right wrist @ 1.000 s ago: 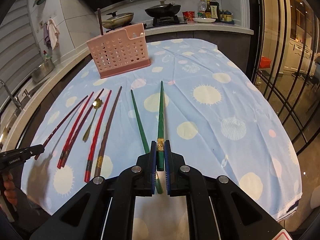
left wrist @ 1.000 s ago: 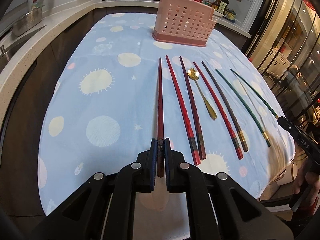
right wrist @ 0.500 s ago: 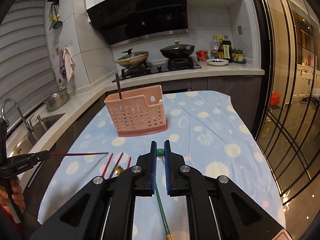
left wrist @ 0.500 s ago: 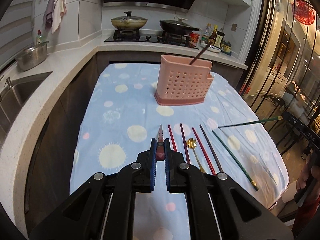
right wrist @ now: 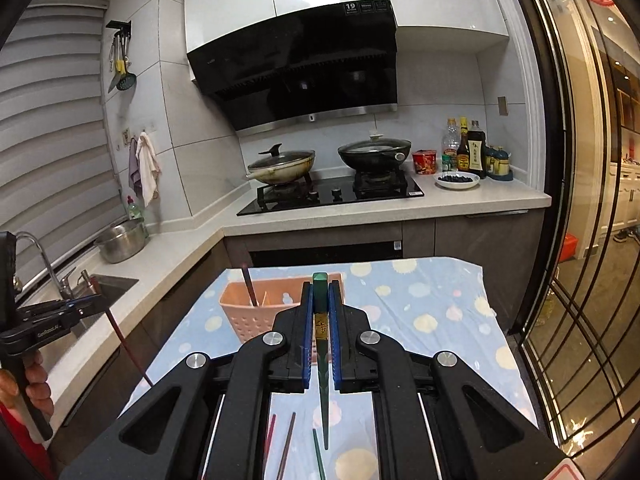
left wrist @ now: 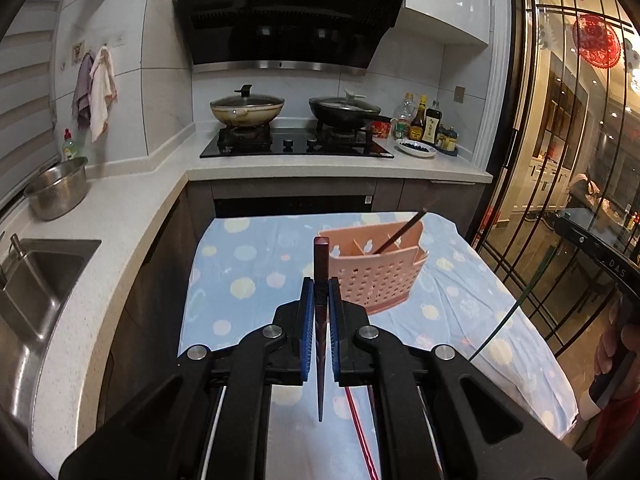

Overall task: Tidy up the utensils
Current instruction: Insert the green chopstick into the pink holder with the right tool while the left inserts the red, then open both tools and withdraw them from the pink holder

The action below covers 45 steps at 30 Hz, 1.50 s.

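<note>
My left gripper [left wrist: 320, 288] is shut on a dark red chopstick [left wrist: 321, 264], held upright with its thin tip hanging down, above the blue dotted tablecloth [left wrist: 248, 280]. My right gripper [right wrist: 320, 296] is shut on a green chopstick [right wrist: 320, 286] with a gold band, also tip down. The pink perforated utensil holder [left wrist: 376, 276] stands on the cloth ahead, just right of the left gripper, with one dark chopstick [left wrist: 402, 232] leaning in it. In the right wrist view the holder [right wrist: 256, 308] is ahead to the left. Other chopsticks [right wrist: 286, 446] lie on the cloth below.
A counter with a sink [left wrist: 36, 276] and a steel bowl [left wrist: 56, 192] runs along the left. A stove with two pans [left wrist: 296, 108] and bottles [left wrist: 424, 124] is behind the table. Glass doors [left wrist: 560, 160] are at the right.
Both grippers have lifted their chopsticks off the cloth and swung them from lying flat to hanging tip down. Both views have tilted up toward the stove wall, and the holder appears closer.
</note>
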Motion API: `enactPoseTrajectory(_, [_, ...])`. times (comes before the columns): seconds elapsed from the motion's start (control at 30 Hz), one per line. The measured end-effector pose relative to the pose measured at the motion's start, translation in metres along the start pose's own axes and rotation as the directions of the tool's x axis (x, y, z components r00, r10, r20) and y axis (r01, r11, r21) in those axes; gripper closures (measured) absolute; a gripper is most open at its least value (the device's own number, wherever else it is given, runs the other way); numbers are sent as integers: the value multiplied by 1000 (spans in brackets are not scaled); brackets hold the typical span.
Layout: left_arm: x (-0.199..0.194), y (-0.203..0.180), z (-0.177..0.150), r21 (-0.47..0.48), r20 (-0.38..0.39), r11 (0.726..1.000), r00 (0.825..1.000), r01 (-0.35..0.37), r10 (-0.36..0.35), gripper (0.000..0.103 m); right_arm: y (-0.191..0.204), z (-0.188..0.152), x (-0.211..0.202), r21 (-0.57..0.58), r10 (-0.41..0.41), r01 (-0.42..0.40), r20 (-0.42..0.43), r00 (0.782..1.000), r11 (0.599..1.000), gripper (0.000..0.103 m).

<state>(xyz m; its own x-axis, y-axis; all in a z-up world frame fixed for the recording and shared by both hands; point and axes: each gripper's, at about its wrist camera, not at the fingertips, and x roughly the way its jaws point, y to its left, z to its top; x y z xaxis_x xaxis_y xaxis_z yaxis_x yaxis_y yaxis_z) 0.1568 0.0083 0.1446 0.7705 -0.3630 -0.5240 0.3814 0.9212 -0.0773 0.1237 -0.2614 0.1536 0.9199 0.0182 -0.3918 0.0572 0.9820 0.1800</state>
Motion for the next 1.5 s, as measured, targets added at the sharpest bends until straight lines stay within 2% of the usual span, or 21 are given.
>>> enactPoseTrajectory(0.23, [-1, -10, 60, 34, 103, 999, 995, 7, -10, 96, 4, 55, 28, -12, -8, 9, 69, 998, 1000, 96])
enactPoseTrajectory(0.4, [7, -18, 107, 53, 183, 999, 983, 4, -14, 96, 6, 89, 64, -16, -15, 16, 90, 996, 1000, 96])
enactPoseTrajectory(0.53, [22, -21, 137, 55, 215, 998, 976, 14, -25, 96, 9, 109, 90, -20, -17, 19, 104, 994, 1000, 96])
enactPoseTrajectory(0.67, [49, -20, 151, 46, 204, 999, 979, 17, -26, 96, 12, 119, 115, -15, -14, 16, 108, 994, 1000, 96])
enactPoseTrajectory(0.73, [66, -18, 151, 35, 175, 999, 984, 19, -25, 96, 12, 118, 129, -7, -11, 12, 98, 995, 1000, 96])
enactPoseTrajectory(1.0, [128, -12, 110, 30, 28, 1000, 1000, 7, -8, 95, -2, 80, 183, 20, -24, 25, -42, 999, 999, 96])
enactPoseTrajectory(1.03, [132, -10, 104, 20, 14, 1000, 1000, -5, 4, 93, -3, 76, 184, 22, -36, 37, -50, 998, 999, 92])
enactPoseTrajectory(1.13, [134, -1, 89, -17, -27, 999, 999, -47, 46, 62, -7, 65, 176, 32, -46, 48, -55, 997, 998, 83])
enactPoseTrajectory(1.17, [130, 0, 85, -22, -22, 998, 998, -59, 58, 53, -9, 62, 170, 36, -47, 49, -50, 998, 998, 82])
enactPoseTrajectory(1.27, [116, 0, 74, -12, 7, 995, 995, -95, 95, 35, -14, 53, 151, 49, -56, 57, -27, 998, 997, 73])
enactPoseTrajectory(1.5, [80, -4, 43, 16, 18, 990, 990, -138, 138, 27, -13, 18, 106, 60, -60, 62, -33, 998, 996, 63])
